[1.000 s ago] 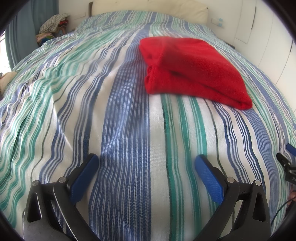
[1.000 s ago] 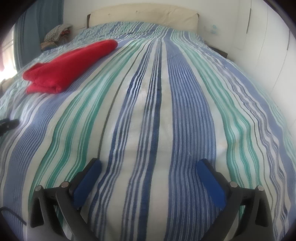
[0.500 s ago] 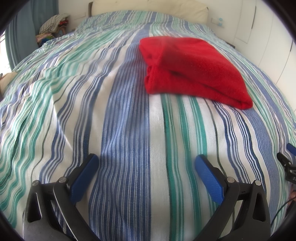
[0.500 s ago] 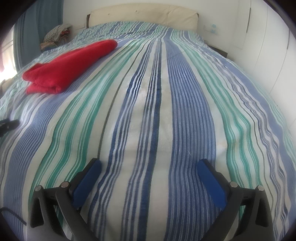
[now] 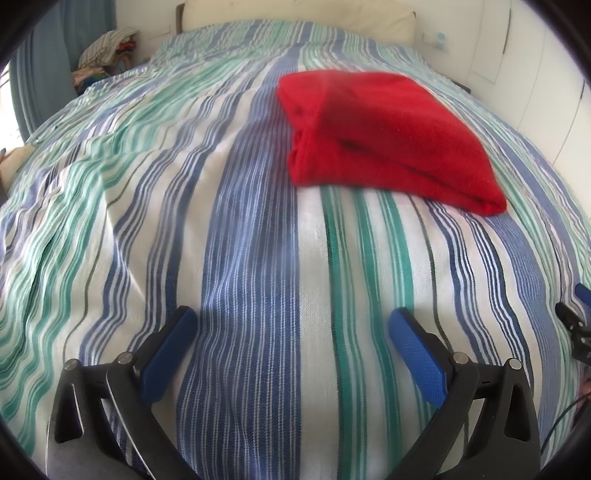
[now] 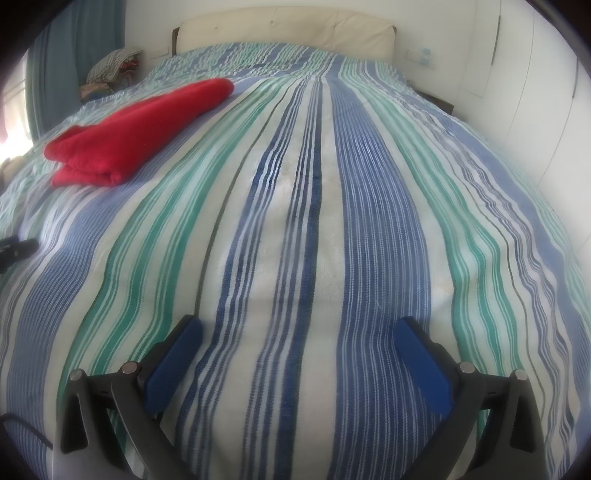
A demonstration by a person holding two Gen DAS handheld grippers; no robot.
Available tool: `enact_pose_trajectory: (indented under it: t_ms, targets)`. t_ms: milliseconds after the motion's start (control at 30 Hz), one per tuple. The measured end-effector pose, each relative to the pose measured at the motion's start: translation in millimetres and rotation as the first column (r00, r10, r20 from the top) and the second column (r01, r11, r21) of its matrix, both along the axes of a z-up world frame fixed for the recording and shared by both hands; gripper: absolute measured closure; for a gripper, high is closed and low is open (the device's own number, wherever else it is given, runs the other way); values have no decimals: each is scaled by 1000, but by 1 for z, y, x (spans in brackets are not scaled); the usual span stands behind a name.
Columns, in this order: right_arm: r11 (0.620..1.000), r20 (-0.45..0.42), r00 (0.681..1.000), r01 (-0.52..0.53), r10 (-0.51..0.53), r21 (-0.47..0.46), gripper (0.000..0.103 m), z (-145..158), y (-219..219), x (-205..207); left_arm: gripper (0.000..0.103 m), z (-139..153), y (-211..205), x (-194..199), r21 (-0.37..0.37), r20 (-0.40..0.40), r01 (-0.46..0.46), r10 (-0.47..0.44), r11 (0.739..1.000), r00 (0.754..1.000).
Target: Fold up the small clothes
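A red garment lies folded into a thick rectangle on the striped bedspread, ahead and to the right in the left wrist view. It also shows in the right wrist view, far to the left. My left gripper is open and empty, low over the bedspread, well short of the garment. My right gripper is open and empty over bare bedspread, to the right of the garment. The right gripper's tip shows at the right edge of the left wrist view.
A cream headboard stands at the far end of the bed. A pile of clothes sits at the far left by a blue curtain. White cupboard doors run along the right side.
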State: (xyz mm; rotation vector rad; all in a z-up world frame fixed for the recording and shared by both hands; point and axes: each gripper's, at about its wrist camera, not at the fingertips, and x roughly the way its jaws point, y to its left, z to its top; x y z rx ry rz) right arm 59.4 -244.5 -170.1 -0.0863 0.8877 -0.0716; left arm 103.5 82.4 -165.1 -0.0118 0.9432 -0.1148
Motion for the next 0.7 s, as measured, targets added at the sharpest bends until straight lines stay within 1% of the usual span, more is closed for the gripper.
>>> enact_pose_trajectory:
  t_ms: [367, 433, 533, 600, 633, 700]
  targets:
    - [1000, 6, 1000, 0, 0, 3, 1, 0, 0, -1, 0, 0, 0, 5, 2, -19, -2, 2, 1000, 1000]
    - [1000, 7, 1000, 0, -1, 4, 1, 0, 0, -1, 0, 0, 2, 6, -2, -32, -1, 1, 1000, 999]
    - [1000, 8, 1000, 2, -2, 5, 1, 0, 1, -3, 0, 6, 5, 8, -22, -75, 1, -3, 1000, 997]
    - [1000, 8, 1000, 2, -2, 6, 1, 0, 1, -2, 1, 14, 9, 11, -59, -110, 10, -17, 998, 994]
    - [1000, 5, 1000, 4, -4, 8, 1, 0, 1, -2, 1, 21, 12, 12, -98, -118, 12, -24, 995, 993]
    - [1000, -7, 1000, 10, -10, 18, 1, 2, 0, -2, 1, 42, 21, 16, -213, -99, 9, -31, 977, 995]
